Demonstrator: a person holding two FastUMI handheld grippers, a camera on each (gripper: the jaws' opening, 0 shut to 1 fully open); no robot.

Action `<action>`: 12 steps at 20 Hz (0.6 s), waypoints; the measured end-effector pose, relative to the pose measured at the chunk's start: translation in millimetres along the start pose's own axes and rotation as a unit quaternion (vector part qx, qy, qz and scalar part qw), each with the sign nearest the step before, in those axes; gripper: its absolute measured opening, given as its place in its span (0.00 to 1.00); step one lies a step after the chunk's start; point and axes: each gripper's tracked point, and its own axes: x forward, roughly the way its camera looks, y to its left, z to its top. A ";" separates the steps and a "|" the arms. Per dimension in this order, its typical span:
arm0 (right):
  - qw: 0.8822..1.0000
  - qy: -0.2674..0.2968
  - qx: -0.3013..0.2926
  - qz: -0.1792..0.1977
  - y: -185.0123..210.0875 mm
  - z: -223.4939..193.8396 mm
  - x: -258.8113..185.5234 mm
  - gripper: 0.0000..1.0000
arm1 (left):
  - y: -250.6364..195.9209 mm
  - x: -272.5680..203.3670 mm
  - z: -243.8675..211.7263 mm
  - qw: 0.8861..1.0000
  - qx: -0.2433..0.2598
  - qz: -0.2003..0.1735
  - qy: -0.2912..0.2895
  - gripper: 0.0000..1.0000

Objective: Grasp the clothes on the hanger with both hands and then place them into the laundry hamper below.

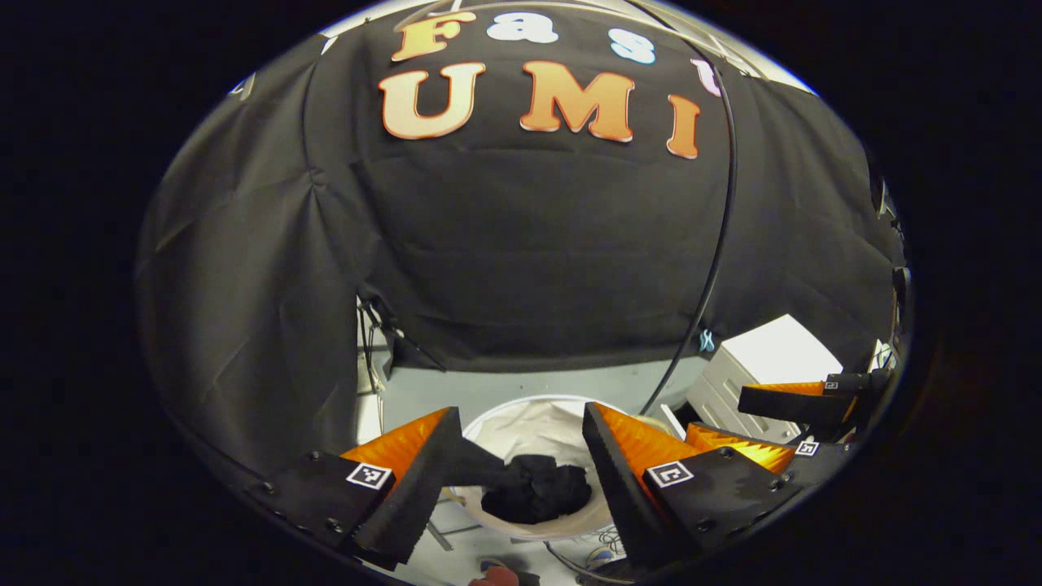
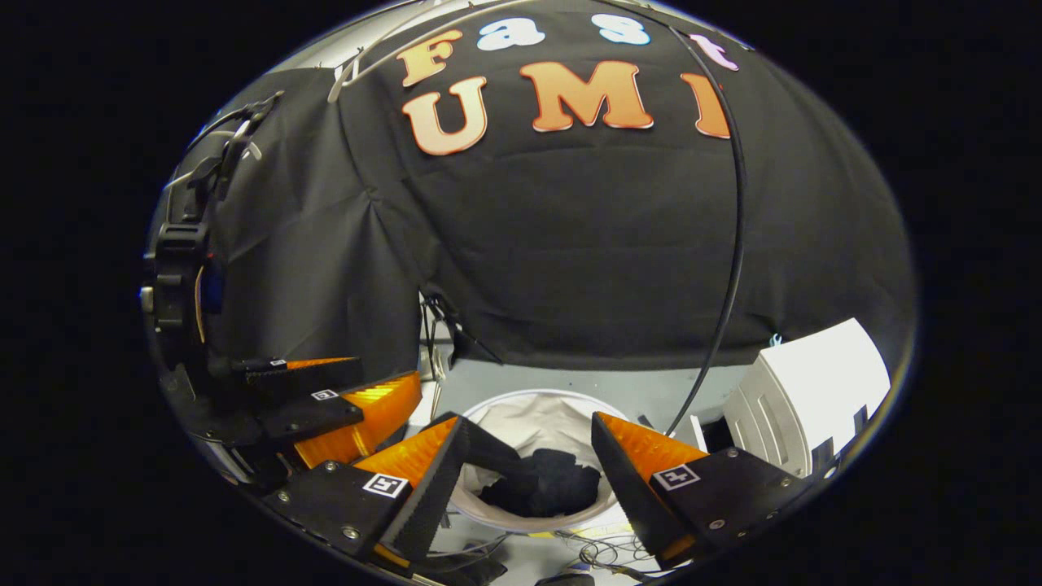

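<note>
In the left gripper view, the left gripper [image 1: 517, 456] stands wide apart, holding nothing, at 6 o'clock above the laundry hamper [image 1: 488, 423], where the dark clothes [image 1: 537, 488] lie bunched inside. In the right gripper view, the right gripper [image 2: 529, 460] also gapes with nothing between its fingers over the same hamper; a white box [image 2: 814, 391] sits at 4 o'clock.

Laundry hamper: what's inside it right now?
A crumpled black garment lies in the white laundry hamper, against its pale liner. Both hand-held grippers, left and right, hang open above it. Whatever lies under the garment is covered.
</note>
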 end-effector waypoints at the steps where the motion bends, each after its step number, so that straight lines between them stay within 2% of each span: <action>1: 1.000 -0.018 -0.001 -0.001 1.0 19.2 -6.4 0.93 | 1.4 -6.2 15.5 1.000 -0.003 0.001 -0.018 0.98; 6: 0.994 -0.105 -0.013 -0.001 10.9 104.6 -44.2 0.94 | 4.0 -45.1 97.8 0.993 -0.025 -0.004 -0.112 0.98; 9: 0.987 -0.158 -0.021 0.002 20.9 154.2 -73.5 0.94 | 5.2 -72.7 140.1 0.987 -0.026 -0.006 -0.160 0.95; 11: 0.982 -0.189 -0.026 0.009 26.3 178.6 -91.2 0.93 | 7.0 -88.1 162.1 0.981 -0.027 -0.007 -0.191 1.00; 12: 0.979 -0.203 -0.026 0.009 28.6 189.5 -98.6 0.93 | 5.1 -95.0 172.8 0.978 -0.027 -0.008 -0.206 0.98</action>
